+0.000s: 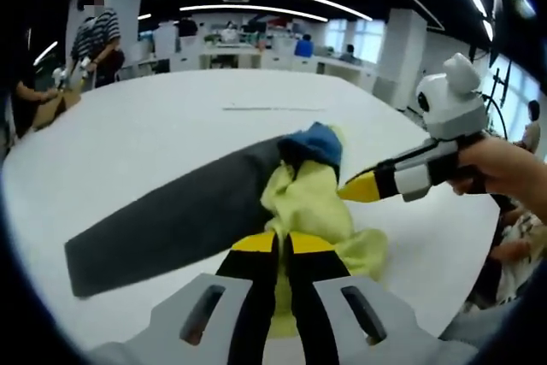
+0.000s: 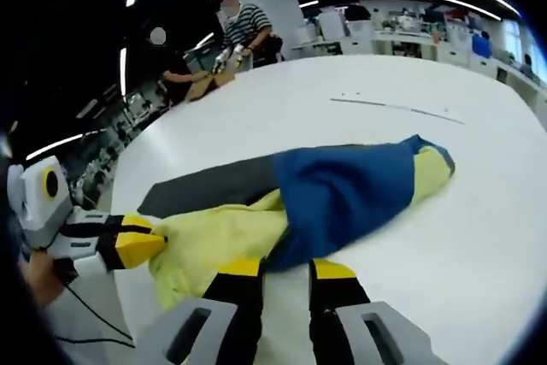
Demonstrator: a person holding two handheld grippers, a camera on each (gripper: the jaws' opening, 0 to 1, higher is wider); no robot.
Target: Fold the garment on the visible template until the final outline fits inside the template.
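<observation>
A crumpled yellow and blue garment (image 1: 308, 203) lies bunched on the white table, overlapping one end of a dark grey flat template (image 1: 171, 220). My left gripper (image 1: 283, 243) is shut on a yellow fold of it, with fabric pinched between the jaws. The right gripper (image 1: 359, 187) comes in from the right, its yellow tip touching the yellow cloth. In the right gripper view the garment (image 2: 359, 185) shows mostly blue, with the template (image 2: 214, 184) poking out behind it. My right gripper (image 2: 285, 268) stands open at the blue edge. The left gripper (image 2: 141, 245) holds the yellow part.
The white table (image 1: 171, 117) is broad, with its edge close on the near side. A thin strip (image 1: 273, 108) lies further out on it. A hand (image 1: 504, 164) holds the right gripper. People (image 2: 244, 27) stand at boxes beyond the far edge.
</observation>
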